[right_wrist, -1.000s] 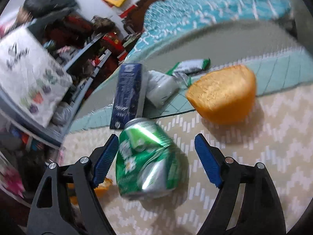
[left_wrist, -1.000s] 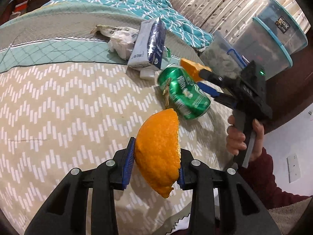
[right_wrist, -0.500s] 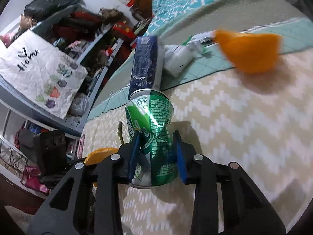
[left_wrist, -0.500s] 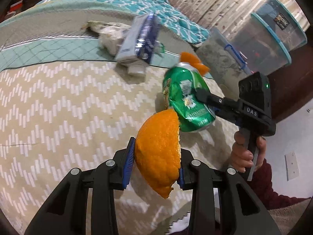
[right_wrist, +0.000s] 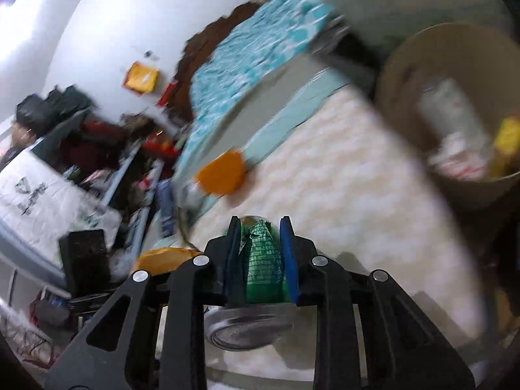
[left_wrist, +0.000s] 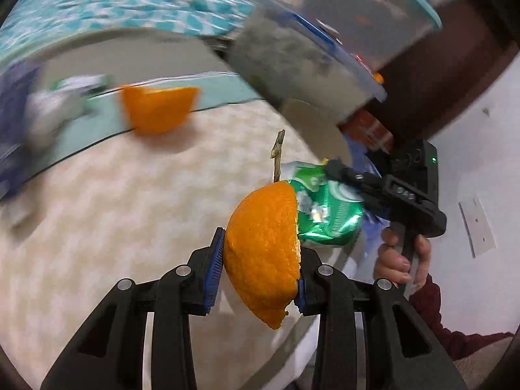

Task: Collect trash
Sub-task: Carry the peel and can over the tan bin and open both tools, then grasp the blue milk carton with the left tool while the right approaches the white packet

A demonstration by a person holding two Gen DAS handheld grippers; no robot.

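Note:
My left gripper (left_wrist: pixel 258 273) is shut on a piece of orange peel (left_wrist: pixel 263 250) and holds it above the bed. My right gripper (right_wrist: pixel 260 253) is shut on a crushed green can (right_wrist: pixel 263 263); the can also shows in the left wrist view (left_wrist: pixel 325 211), just right of the peel. A second orange peel (left_wrist: pixel 157 109) lies on the bedcover; it also shows in the right wrist view (right_wrist: pixel 222 172). A tan trash bin (right_wrist: pixel 399 74) with wrappers inside stands off the bed's edge at the right. A blue carton (left_wrist: pixel 13 120) and a white wrapper (left_wrist: pixel 55 110) are blurred at far left.
The bed has a zigzag cream cover (left_wrist: pixel 130 211) with a teal band. Clear plastic tubs with teal rims (left_wrist: pixel 325 42) stand beside the bed. Cluttered shelves (right_wrist: pixel 81 162) stand at the left of the right wrist view.
My right gripper lifted the green can off the bed and carried it toward the bin. My left gripper swung right with its peel. Both views are blurred by motion.

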